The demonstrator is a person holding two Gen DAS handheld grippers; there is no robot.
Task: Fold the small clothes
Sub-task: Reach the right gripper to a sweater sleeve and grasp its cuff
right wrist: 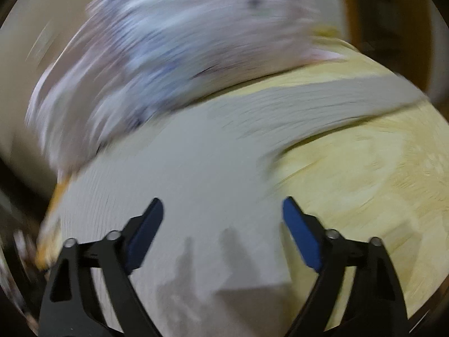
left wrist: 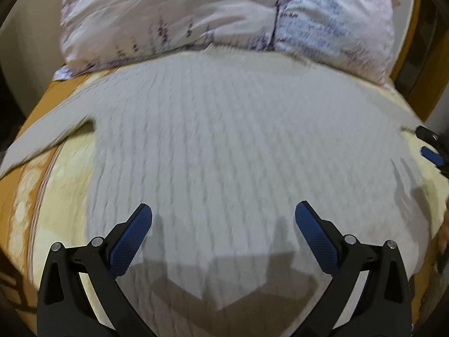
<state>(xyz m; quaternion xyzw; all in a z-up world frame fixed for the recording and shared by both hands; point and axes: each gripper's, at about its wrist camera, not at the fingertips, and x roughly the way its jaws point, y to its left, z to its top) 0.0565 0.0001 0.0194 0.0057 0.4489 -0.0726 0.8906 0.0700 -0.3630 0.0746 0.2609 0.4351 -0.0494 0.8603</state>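
A: Where is the garment lying?

B: The grey ribbed garment [left wrist: 224, 140] is lying flat on the yellow bedspread [left wrist: 64, 196], directly beneath and ahead of the left tongs [left wrist: 223, 213], reaching the pillow [left wrist: 196, 14] beyond.

A: And the tongs?

B: Both are standing spread, pinching nothing; the right tongs [right wrist: 223, 210] are hovering over the garment's edge, blurred.

Right-wrist view motion-blurred: pillow [right wrist: 168, 56] and grey garment [right wrist: 202, 168] lack detail.
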